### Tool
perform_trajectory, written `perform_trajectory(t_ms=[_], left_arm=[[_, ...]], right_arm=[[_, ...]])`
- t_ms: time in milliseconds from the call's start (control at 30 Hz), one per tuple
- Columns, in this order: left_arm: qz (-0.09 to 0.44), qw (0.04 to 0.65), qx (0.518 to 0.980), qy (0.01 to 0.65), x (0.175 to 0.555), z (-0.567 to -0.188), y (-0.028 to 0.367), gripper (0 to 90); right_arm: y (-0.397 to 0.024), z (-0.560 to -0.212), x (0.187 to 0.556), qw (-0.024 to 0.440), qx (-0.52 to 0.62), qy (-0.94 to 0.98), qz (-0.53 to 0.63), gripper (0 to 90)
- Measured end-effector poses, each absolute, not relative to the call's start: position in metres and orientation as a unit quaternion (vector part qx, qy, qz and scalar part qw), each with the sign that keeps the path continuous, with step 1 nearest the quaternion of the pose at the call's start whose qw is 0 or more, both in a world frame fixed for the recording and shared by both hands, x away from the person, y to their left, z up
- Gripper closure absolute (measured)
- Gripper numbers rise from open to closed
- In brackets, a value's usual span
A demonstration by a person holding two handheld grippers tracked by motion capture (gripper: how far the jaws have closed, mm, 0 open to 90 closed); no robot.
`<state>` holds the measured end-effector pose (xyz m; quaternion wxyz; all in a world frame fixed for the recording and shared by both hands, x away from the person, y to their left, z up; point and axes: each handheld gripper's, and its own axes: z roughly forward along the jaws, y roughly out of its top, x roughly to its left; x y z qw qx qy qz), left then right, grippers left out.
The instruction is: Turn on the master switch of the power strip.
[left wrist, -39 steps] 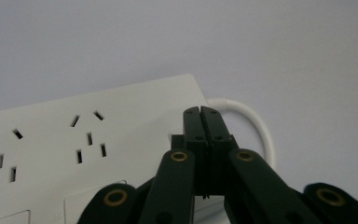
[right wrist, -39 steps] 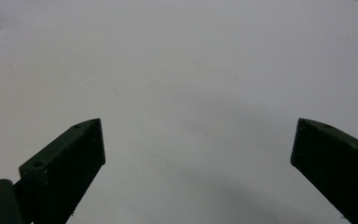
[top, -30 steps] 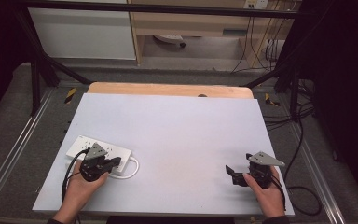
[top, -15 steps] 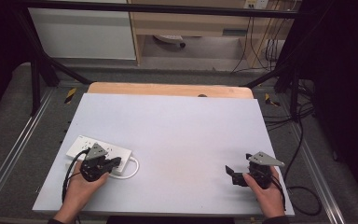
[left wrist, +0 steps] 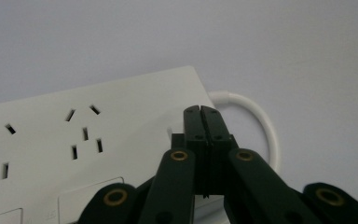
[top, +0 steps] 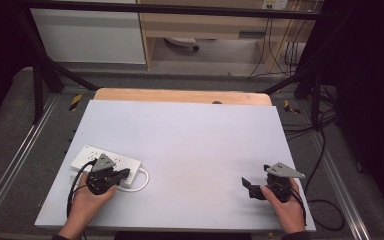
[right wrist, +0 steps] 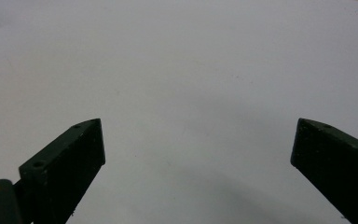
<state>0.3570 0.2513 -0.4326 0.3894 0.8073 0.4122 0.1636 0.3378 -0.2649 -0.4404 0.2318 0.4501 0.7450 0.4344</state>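
While the left gripper (left wrist: pixel 200 112) (jaws closed, empty) hovers, the power strip (left wrist: pixel 74 154) lies just beneath.

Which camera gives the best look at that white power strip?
The left gripper view: the power strip is close up, its socket holes distinct. The high view shows it small, partly under the left gripper. The right gripper view looks at bare table.

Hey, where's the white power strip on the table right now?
In the high view the power strip lies near the table's front left corner, just beyond the left gripper, whose shut jaws hang over its cable end.
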Motion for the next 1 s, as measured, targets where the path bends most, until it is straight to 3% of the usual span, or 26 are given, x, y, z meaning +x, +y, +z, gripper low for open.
perform_trajectory(t_ms=[1000], left_arm=[[0.17,0.381,0.81,0.412,0.3557,-0.4329,0.2486,90.0]], right_arm=[[-0.2571,-0.4422,0.3387,0.231,0.438,0.758,0.424,3.2]])
